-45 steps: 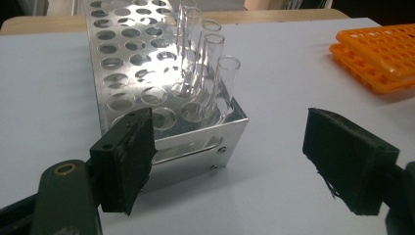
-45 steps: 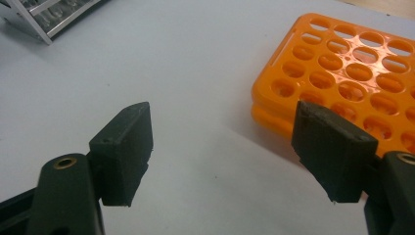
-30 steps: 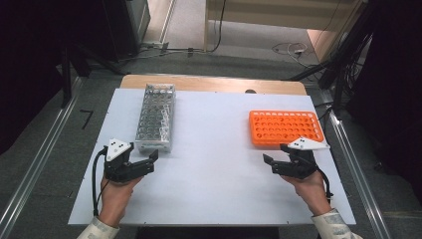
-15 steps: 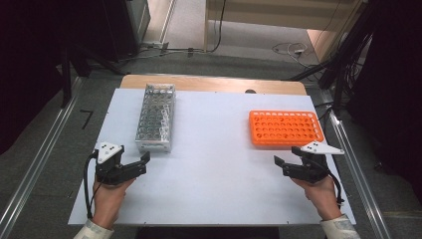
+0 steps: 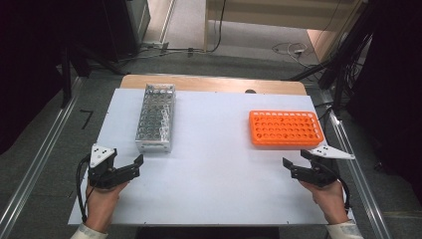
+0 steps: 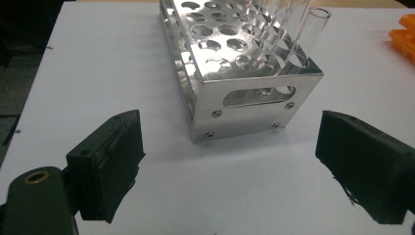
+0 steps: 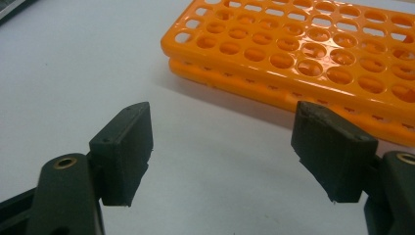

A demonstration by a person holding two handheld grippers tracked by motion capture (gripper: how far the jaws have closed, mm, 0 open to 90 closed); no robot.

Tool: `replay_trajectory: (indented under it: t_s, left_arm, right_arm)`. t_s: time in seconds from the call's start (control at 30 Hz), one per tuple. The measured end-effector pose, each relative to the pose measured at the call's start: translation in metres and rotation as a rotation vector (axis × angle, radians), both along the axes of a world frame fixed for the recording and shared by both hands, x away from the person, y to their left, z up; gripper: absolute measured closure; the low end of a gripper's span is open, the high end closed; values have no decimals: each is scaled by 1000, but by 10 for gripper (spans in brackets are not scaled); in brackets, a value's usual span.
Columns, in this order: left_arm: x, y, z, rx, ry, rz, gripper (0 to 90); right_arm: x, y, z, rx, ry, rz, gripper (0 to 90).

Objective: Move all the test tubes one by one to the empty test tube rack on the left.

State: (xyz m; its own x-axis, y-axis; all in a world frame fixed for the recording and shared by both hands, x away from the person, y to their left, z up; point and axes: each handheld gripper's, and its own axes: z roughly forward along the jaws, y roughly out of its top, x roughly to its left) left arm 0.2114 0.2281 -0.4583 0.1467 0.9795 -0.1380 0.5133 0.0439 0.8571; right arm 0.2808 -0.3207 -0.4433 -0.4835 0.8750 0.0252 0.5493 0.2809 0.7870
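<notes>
Both jaws spread wide and empty, the left gripper (image 5: 130, 168) is hovering at lower left facing the metal rack (image 5: 156, 117) of tubes, while the right gripper (image 5: 293, 168) is waiting beside the orange rack (image 5: 286, 128), ready to receive.

A metal rack (image 5: 156, 118) stands on the left half of the white surface (image 5: 214, 164), its long side running away from the person. It is a shiny box of polished plates, the top one pierced by rows of round holes, the near end wall cut by an oblong slot and fixed with small screws. Clear glass tubes (image 6: 309, 35) stand upright in holes along one side of it. An orange rack (image 5: 285, 127) lies flat on the right half, well apart from the metal one, long side across. It is glossy plastic in two stacked tiers, with rows of round holes, all of them bare.
</notes>
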Motion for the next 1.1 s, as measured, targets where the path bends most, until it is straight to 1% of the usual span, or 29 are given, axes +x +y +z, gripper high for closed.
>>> replay_trajectory:
  t_s: [0.2,0.43,0.67,0.77,0.83,0.9,0.93,1.0,1.03,1.1]
  left_arm:
    - [-3,5,-2,-1,-2,13,105]
    - [-6,12,-4,-2,1,48,105]
    - [-8,20,-8,-16,18,70,105]
    - [-8,22,-9,-13,23,76,105]
    - [-8,23,-10,-16,23,83,105]
    - [-7,24,-12,-29,29,91,105]
    - [-6,24,-15,-40,41,94,107]
    - [-4,25,-18,-51,61,101,107]
    - [-4,24,-19,-44,65,107,107]
    - [-4,25,-19,-35,59,112,106]
  right_arm:
    - [-2,-5,-1,4,4,-15,220]
    - [-5,-16,-3,8,1,-49,220]
    - [-8,-35,-5,25,3,-106,220]
    - [-9,-43,-7,32,6,-140,220]
    - [-9,-49,-8,29,6,-162,220]
    - [-9,-54,-10,33,8,-188,218]
    - [-9,-58,-12,31,9,-199,212]
    - [-7,-64,-15,35,16,-217,201]
    - [-5,-66,-18,34,24,-228,184]
    - [-1,-68,-24,30,55,-232,165]
